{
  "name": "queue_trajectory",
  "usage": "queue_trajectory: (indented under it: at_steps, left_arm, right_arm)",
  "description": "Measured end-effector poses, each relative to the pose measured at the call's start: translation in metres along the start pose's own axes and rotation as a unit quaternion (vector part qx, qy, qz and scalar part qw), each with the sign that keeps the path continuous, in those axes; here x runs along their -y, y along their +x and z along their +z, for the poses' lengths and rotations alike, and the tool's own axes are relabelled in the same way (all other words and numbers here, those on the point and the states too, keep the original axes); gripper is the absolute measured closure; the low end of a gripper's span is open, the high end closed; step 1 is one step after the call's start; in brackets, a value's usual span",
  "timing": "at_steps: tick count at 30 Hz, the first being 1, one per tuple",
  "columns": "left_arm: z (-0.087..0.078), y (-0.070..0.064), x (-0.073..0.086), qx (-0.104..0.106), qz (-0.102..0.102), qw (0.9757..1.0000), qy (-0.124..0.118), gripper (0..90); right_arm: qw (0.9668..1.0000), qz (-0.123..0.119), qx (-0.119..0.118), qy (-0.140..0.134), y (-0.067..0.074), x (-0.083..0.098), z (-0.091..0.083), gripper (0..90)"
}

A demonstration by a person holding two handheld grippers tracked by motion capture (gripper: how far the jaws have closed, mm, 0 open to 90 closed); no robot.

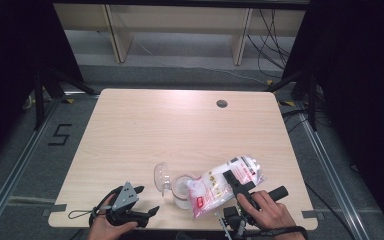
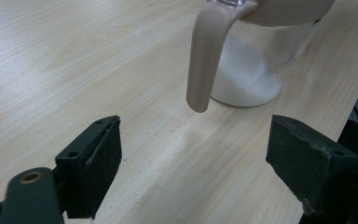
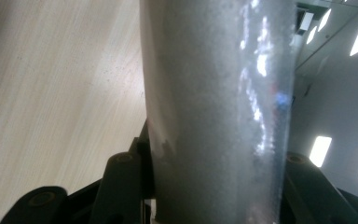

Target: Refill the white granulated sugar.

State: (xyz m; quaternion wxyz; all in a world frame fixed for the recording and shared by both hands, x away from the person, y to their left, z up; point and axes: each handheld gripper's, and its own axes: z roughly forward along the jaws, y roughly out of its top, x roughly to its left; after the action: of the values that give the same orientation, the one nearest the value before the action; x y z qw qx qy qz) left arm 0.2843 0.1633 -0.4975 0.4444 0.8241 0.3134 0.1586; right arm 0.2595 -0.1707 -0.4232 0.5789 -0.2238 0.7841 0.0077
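A clear glass jar [image 1: 182, 192] with a beige handle [image 2: 205, 60] stands near the table's front edge, with white granules [image 2: 247, 81] in its bottom. Its hinged clear lid [image 1: 161, 176] stands open to the left. My right gripper [image 1: 237, 184] is shut on a clear plastic bag of white granules [image 1: 230, 182], which is tilted with its lower left end over the jar's mouth. In the right gripper view the bag [image 3: 214, 112] is held between the jaws of my right gripper [image 3: 209, 186]. My left gripper [image 1: 147, 199] rests left of the jar, open, with nothing in it; its jaws face the handle [image 2: 198, 158].
The light wooden table [image 1: 180, 125] has a round cable hole [image 1: 222, 103] at the back right. The front edge runs just below both hands. A black "5" mark [image 1: 60, 134] lies on the floor at the left. Shelving stands beyond the table.
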Motion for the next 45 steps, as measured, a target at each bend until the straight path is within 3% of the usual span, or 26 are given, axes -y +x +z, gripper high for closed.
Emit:
queue_trajectory:
  at_steps: [9, 13, 17, 23, 24, 26, 27, 31, 34, 38, 39, 45]
  left_arm:
    - [-0.0012, 0.0014, -0.0006, -0.008, 0.012, 0.9999, 0.006, 17.7]
    - [-0.0005, 0.0003, -0.0003, -0.002, 0.004, 1.0, -0.001, 17.7]
    - [-0.0011, 0.0013, -0.0006, -0.007, 0.012, 0.9999, 0.005, 17.7]
    - [-0.0006, 0.0003, -0.0003, -0.002, 0.004, 1.0, -0.001, 17.7]
    - [-0.0006, 0.0004, -0.0003, -0.002, 0.004, 1.0, -0.001, 17.7]
    - [-0.0007, 0.0008, -0.0004, -0.004, 0.007, 1.0, 0.001, 17.7]
    - [-0.0008, 0.0008, -0.0005, -0.005, 0.008, 1.0, 0.002, 17.7]
    - [-0.0007, 0.0007, -0.0004, -0.004, 0.006, 1.0, 0.001, 17.7]
    - [-0.001, 0.0009, -0.0005, -0.006, 0.008, 0.9999, 0.003, 17.7]
    - [-0.0006, 0.0007, -0.0003, -0.004, 0.006, 1.0, 0.001, 17.7]
    - [-0.0008, 0.0008, -0.0005, -0.005, 0.008, 1.0, 0.003, 17.7]
    - [-0.001, 0.0009, -0.0005, -0.006, 0.008, 0.9999, 0.003, 17.7]
  right_arm:
    - [1.0, -0.005, 0.004, 0.001, -0.0016, -0.0005, -0.0019, 60.4]
    - [1.0, 0.0, 0.002, -0.001, -0.0011, -0.0003, -0.0018, 60.5]
    - [0.9999, 0.012, -0.001, -0.002, -0.0006, -0.0001, -0.002, 60.6]
    - [1.0, -0.005, 0.002, -0.005, -0.0038, 0.0011, -0.0014, 60.8]
    - [1.0, 0.009, 0.0, 0.001, -0.0011, 0.0019, -0.0022, 60.8]
    - [0.9999, 0.011, -0.006, 0.004, -0.0012, 0.0025, -0.0024, 60.8]
    - [1.0, -0.007, -0.001, -0.004, -0.004, 0.0026, -0.0015, 60.9]
    - [1.0, 0.004, -0.002, 0.0, -0.0006, 0.0022, -0.0026, 61.0]
    - [0.9999, -0.007, -0.002, -0.007, -0.004, 0.0005, -0.0028, 61.2]
    - [0.9999, 0.012, -0.007, -0.001, -0.0021, -0.0007, -0.0045, 61.3]
    - [1.0, -0.005, -0.001, -0.007, -0.0037, -0.0015, -0.004, 61.5]
    - [0.9999, -0.008, 0.004, -0.007, -0.0036, -0.0017, -0.0041, 61.8]
